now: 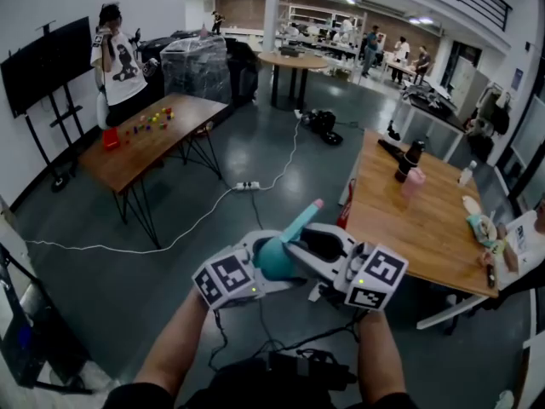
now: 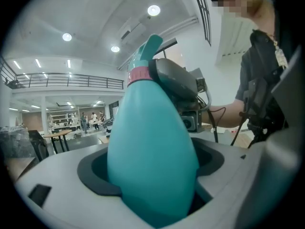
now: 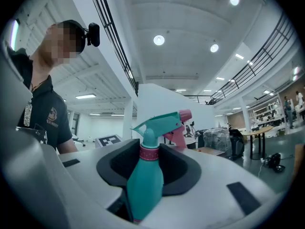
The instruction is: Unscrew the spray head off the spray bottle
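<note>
Nearest me, my left forearm (image 1: 174, 343) and right forearm (image 1: 379, 356) reach forward, and the two grippers meet roughly level over the floor. My left gripper (image 2: 152, 194) is clamped on the fat teal body of the spray bottle (image 2: 152, 142), held in mid-air left of the worktop (image 1: 426, 220). My right gripper (image 3: 143, 190) pinches the pink collar (image 3: 148, 152) under the spray head (image 3: 159, 123) (nozzle pointing away). I judge the unscrewing is in hand. Next I roll the right wrist while the left holds firm.
</note>
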Demonstrator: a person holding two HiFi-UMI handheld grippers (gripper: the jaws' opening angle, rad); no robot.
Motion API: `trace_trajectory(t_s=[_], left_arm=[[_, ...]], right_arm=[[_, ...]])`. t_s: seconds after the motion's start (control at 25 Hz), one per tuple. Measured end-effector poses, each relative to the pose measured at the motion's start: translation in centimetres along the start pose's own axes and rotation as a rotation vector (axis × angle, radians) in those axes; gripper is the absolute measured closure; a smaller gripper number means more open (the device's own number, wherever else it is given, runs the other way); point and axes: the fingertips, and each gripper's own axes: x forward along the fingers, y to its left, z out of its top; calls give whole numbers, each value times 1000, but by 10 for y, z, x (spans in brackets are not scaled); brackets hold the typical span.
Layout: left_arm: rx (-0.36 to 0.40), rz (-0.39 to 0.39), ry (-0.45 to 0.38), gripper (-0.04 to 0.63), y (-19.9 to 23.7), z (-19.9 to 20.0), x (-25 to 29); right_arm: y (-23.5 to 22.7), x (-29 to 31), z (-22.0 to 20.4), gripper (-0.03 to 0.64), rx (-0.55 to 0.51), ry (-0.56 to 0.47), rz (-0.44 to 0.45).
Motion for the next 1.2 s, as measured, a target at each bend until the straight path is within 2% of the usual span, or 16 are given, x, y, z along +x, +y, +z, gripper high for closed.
trace_trajectory(t_s=[0.28, 0.4, 0.48, 0.76, 0.92, 1.08, 1.2], left_arm=[[-27, -203, -34, 161, -28, 6, -8], [-26, -213, -35, 161, -31, 5, -6], [-35, -154, -28, 161, -22, 1, -2], [-94, 132, -10, 160, 25, -12, -1], [-99, 272, 15, 160, 44, -19, -3], [-99, 343, 36, 160, 54, -24, -2], [-88, 372, 54, 160, 55, -25, 0]], right_arm=[[16, -5, 2, 483, 40, -14, 161], [16, -7, 0, 472, 57, -21, 185], [9, -5, -2, 468, 65, -14, 135], [-15, 1, -5, 451, 70, -11, -68], [-26, 8, -8, 451, 71, -9, -200], [-34, 18, -12, 451, 93, -19, -284], [-35, 22, -14, 451, 95, -14, -303]])
